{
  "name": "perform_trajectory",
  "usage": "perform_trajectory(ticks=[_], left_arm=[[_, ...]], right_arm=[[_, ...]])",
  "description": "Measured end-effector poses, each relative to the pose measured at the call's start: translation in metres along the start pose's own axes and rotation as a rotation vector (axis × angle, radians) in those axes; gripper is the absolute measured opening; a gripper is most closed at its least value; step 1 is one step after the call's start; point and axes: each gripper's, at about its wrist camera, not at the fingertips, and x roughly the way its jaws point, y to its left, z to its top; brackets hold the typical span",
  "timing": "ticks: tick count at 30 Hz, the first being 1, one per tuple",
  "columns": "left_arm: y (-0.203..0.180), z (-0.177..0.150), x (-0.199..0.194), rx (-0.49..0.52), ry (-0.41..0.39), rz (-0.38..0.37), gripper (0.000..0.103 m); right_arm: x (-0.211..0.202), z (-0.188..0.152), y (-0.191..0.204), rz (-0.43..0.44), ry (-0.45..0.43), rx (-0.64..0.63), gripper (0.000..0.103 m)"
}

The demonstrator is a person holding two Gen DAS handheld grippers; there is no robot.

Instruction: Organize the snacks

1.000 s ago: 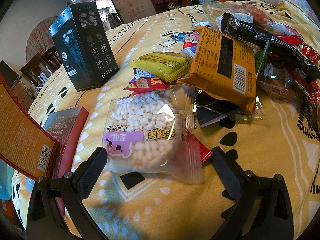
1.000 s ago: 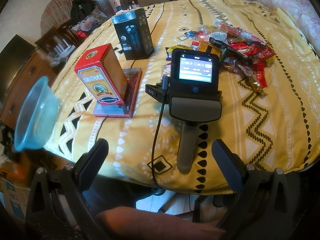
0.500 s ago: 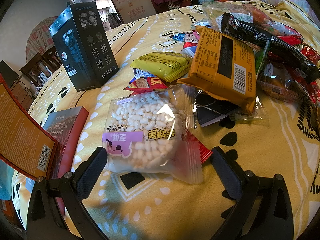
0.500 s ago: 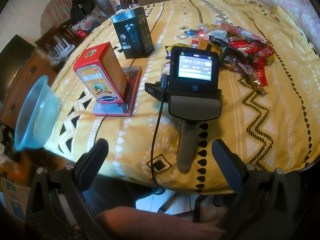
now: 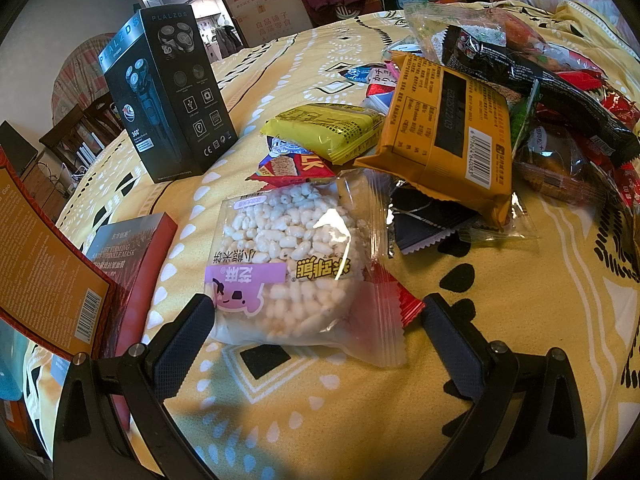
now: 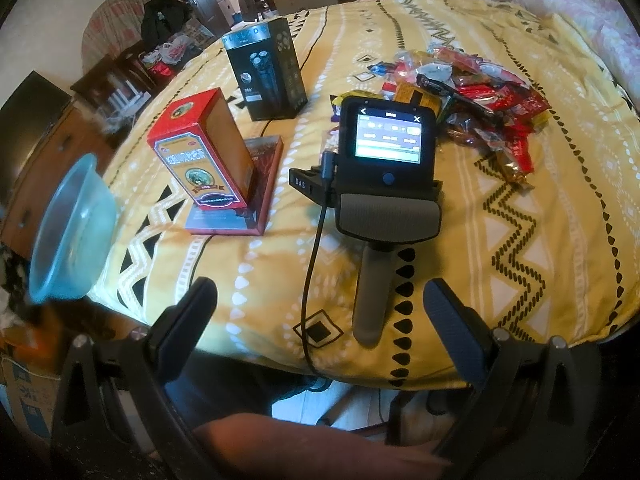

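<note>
Snack pile heaped well beyond the jaws, up and to the right. Puffed-rice cake packet flat on the bench, between the spread-wide, empty jaws of the left gripper, left finger touching its edge. Best lowered to the cloth, closed gently across the cake. Right gripper open and empty, hanging off the bench edge.
</note>
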Motion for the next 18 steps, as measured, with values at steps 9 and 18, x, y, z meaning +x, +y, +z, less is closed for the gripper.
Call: perform_trajectory(ticks=[9, 18], left_arm=[[0.0000, 0.0000, 0.0001, 0.000, 0.000, 0.000, 0.103], [0.0000, 0.0000, 0.0000, 0.000, 0.000, 0.000, 0.103]], right_arm=[[0.0004, -0.0003, -0.0024, 0.010, -0.004, 0.002, 0.103], [0.0002, -0.0013, -0.0024, 0.005, 0.007, -0.004, 0.103]])
